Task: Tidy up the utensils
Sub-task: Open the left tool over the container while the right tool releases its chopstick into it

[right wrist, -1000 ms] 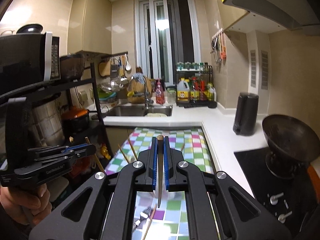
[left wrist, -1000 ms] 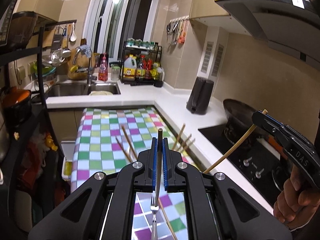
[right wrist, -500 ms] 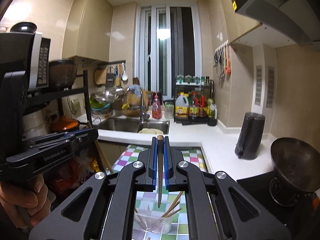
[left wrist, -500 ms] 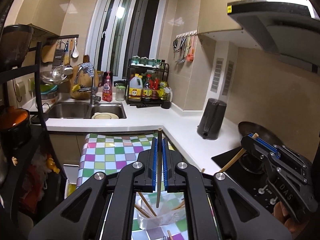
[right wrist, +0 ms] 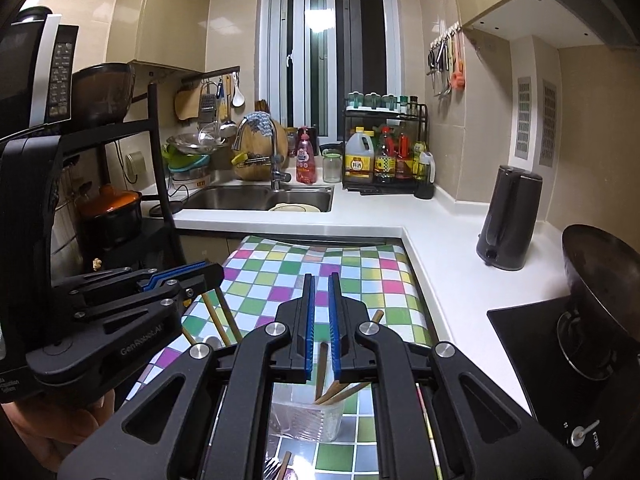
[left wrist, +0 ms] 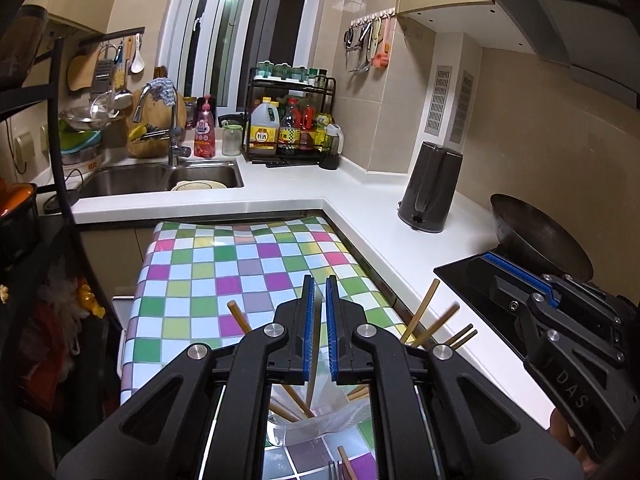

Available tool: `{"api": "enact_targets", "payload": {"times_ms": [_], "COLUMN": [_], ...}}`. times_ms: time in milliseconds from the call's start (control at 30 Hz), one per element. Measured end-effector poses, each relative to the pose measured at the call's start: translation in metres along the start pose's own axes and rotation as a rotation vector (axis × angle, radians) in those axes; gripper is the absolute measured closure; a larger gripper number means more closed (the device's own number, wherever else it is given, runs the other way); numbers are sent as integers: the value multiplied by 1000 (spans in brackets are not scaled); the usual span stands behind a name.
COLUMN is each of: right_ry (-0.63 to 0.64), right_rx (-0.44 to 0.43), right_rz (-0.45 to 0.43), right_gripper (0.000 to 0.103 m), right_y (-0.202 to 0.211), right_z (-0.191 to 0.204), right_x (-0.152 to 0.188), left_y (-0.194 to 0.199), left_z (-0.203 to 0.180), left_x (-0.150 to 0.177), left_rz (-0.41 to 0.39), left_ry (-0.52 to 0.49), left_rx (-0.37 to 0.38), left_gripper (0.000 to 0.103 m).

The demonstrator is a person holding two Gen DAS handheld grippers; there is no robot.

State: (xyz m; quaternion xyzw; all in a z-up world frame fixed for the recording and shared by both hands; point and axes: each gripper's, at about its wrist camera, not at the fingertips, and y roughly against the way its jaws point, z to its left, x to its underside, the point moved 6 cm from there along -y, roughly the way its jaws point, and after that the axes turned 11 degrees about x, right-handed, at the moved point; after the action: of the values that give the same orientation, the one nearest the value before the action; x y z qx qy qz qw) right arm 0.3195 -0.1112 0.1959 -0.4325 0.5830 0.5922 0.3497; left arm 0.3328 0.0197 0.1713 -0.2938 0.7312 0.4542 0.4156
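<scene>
Left wrist view: left gripper [left wrist: 319,312] jaws near-closed, empty; right gripper [right wrist: 321,312] same. Clear cup [right wrist: 308,416] w/ chopsticks [right wrist: 321,368] mostly hidden behind jaws.

The left gripper [left wrist: 318,292] sits at lower centre of its own view, its blue-padded fingers [left wrist: 308,320] nearly together with nothing between them. The right gripper [right wrist: 321,292] matches it. A hand [right wrist: 56,428] grips the left handle at lower left of the right view.
</scene>
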Motion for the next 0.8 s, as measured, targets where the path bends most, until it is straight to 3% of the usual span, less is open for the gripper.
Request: {"api": "enact_targets", "payload": {"times_ms": [233,400,633,800], "right_ry": [2,-12,-53,-84], "right_rx": [6,14,8,18], "right_rz": [-19,-68,-119,-131], "right_gripper": [92,92,92,92], "right_y": [19,55,113,147], "right_z": [-2,-9,-19,-19], "right_x": [-1,-2,20,64], "left_y": [26,57,104,124], "left_z": [-7,-17,-32,-37], "left_x": [2,13,65,119], "left_rz": [-34,-66,-76,-56], "left_ry": [14,15,4,-16], "left_rx": [-3,-11,-39,-89], "left_gripper": [97,97,97,97]}}
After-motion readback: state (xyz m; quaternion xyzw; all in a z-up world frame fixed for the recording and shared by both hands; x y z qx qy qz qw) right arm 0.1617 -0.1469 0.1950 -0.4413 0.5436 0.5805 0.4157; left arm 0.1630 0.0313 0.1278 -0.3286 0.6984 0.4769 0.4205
